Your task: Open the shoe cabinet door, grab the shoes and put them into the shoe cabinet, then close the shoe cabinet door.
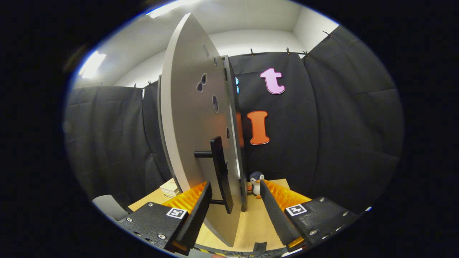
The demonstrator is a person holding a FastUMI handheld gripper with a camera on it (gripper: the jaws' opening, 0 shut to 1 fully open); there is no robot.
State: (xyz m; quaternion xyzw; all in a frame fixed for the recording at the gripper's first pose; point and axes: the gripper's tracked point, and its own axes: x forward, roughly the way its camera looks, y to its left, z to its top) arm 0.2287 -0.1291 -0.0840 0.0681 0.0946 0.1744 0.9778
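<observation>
Fingers of your gripper [235, 195] stand wide apart and grip nothing; the black door handle [221, 173] sits in the gap between them, nearer your left finger, with clear air on both sides. That handle is a flat upright bar held off the panel by short black posts, and it is your landmark here.

The handle is mounted on the shoe cabinet door [190, 118], a pale grey panel that you see almost edge-on, swung out toward you. It rises well above the handle and runs down below it to the wooden tabletop [252, 222]. Above the handle the panel carries a few dark oval holes.

Just behind the handle, the door's far edge meets the cabinet body [232, 107], a narrow grey upright with a dark edge.

Right of the handle and beyond your right finger's tip, a small penguin toy [256, 183] stands upright on the tabletop.

Left of the handle, past the door's lower corner, a low stack of pale books or papers [170, 188] lies on the table; you cannot tell which.

Black cloth wall [322, 125] hangs behind everything.
</observation>
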